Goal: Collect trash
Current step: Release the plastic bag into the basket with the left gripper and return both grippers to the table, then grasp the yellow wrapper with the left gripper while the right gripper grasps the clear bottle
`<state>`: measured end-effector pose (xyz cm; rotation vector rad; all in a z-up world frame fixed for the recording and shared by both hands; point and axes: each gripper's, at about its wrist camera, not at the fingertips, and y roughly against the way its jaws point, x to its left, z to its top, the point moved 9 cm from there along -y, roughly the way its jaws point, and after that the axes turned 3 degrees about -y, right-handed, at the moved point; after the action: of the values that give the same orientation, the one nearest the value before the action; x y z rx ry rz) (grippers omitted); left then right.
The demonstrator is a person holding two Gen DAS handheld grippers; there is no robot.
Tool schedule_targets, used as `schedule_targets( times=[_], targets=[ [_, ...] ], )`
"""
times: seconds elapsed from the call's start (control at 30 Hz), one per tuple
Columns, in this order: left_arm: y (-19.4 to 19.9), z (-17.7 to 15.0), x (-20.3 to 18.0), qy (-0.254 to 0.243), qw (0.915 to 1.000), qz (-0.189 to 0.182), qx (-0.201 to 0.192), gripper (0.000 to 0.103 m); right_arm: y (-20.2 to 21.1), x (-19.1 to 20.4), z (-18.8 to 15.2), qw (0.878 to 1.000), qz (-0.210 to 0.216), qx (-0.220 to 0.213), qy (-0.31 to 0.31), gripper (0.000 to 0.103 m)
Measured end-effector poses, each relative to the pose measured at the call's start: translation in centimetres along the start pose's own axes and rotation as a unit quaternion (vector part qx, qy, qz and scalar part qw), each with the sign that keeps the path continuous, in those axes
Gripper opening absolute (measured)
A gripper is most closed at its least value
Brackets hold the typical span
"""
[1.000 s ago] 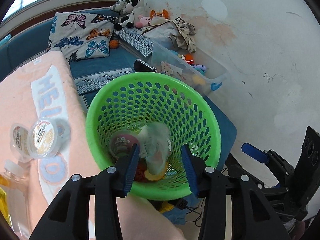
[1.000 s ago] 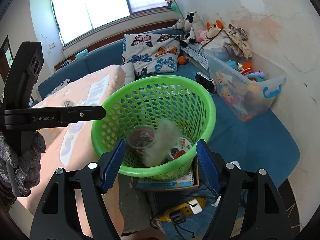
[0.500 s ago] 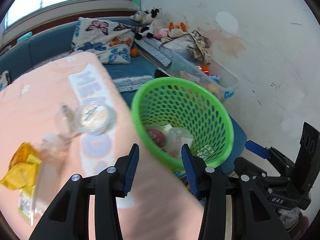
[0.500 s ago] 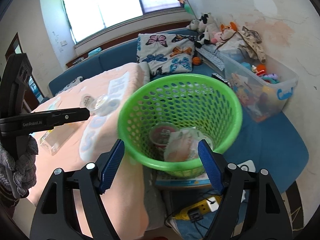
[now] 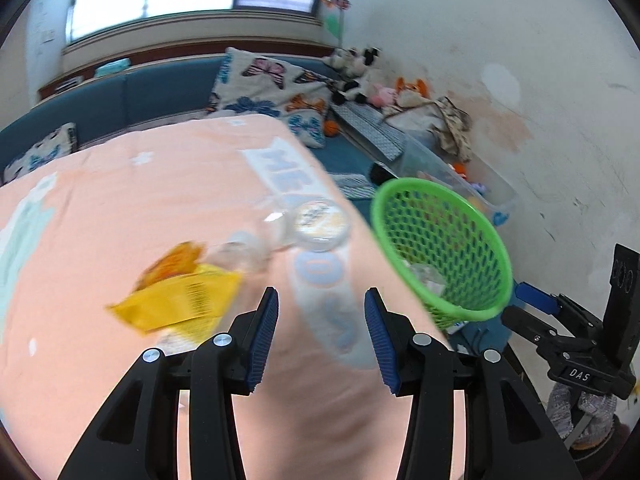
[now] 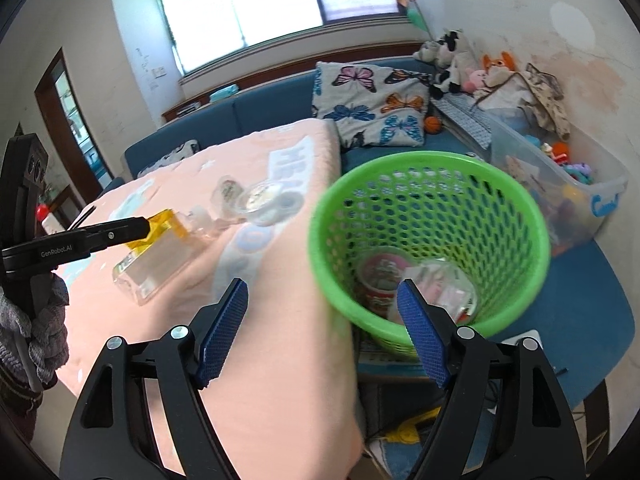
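Green and pierced all over with holes, the plastic basket (image 6: 428, 248) stands just beside the peach-covered surface (image 6: 280, 360), mouth tilted up toward the right tongs (image 6: 322, 330), with a red-printed cup (image 6: 380, 280) and crumpled clear wrappers (image 6: 444, 284) in its bottom. On the surface, away from the basket, lies a clear flat bottle (image 6: 160, 264) with a yellow label, its long axis running from the near left up toward the basket, white cap end nearer the basket; two round lidded cups (image 6: 260, 200) sit just past the cap. The right view alone shows the basket's contents plainly; the left view, blurred, shows only the basket (image 5: 444, 248) from the side and the yellow wrapper (image 5: 180, 300). Left tongs (image 5: 320, 332) hang partly open over the surface, gripping nothing. Right tongs are opening, nothing between the jaws.
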<state>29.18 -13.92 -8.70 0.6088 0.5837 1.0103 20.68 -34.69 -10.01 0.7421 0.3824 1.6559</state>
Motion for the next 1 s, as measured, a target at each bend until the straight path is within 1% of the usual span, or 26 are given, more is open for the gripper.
schedule_targets(
  times=[0.2, 0.33, 0.4, 0.53, 0.57, 0.6, 0.7, 0.8, 0.93, 0.97, 1.0],
  targets=[
    [2.3, -0.9, 4.8, 0.024, 0.9993, 0.025, -0.014, 0.044, -1.4, 3.5, -0.2, 1.0, 0.015, 0.011, 0.024, 0.077],
    [2.9, -2.1, 7.7, 0.033, 0.9986, 0.04, -0.01, 0.044, -1.9, 5.9, -0.4, 0.999, 0.025, 0.014, 0.036, 0.077],
    [2.9, -2.5, 9.0, 0.04, 0.9983, 0.042, -0.007, 0.044, -2.3, 7.0, -0.5, 0.999, 0.029, 0.017, 0.043, 0.077],
    [2.2, -3.0, 10.6, 0.043, 0.9984, 0.036, -0.001, 0.044, -3.0, 8.8, -0.4, 0.998, 0.034, 0.024, 0.053, 0.077],
    [2.0, -3.0, 10.8, 0.04, 0.9987, 0.03, 0.0, 0.044, -3.2, 9.3, -0.4, 0.997, 0.036, 0.025, 0.055, 0.077],
    [1.7, -3.0, 11.0, 0.038, 0.999, 0.023, 0.003, 0.046, -3.2, 9.6, -0.4, 0.997, 0.038, 0.026, 0.057, 0.077],
    [0.9, -3.0, 11.5, 0.031, 0.9994, 0.01, 0.009, 0.046, -3.6, 10.7, -0.5, 0.997, 0.04, 0.029, 0.062, 0.077],
    [0.3, -2.6, 11.8, 0.022, 0.9997, 0.009, 0.007, 0.046, -4.2, 11.7, -0.5, 0.997, 0.039, 0.033, 0.066, 0.077],
    [-0.4, -2.4, 12.2, 0.01, 0.9998, -0.013, 0.006, 0.046, -4.8, 12.9, -0.6, 0.996, 0.037, 0.038, 0.067, 0.077],
    [-0.6, -2.4, 12.4, 0.011, 0.9997, -0.019, 0.005, 0.046, -4.9, 13.0, -0.6, 0.996, 0.036, 0.039, 0.067, 0.077],
    [-0.9, -2.5, 12.5, 0.013, 0.9995, -0.029, 0.006, 0.041, -5.0, 13.3, -0.6, 0.996, 0.035, 0.04, 0.067, 0.077]
  ],
)
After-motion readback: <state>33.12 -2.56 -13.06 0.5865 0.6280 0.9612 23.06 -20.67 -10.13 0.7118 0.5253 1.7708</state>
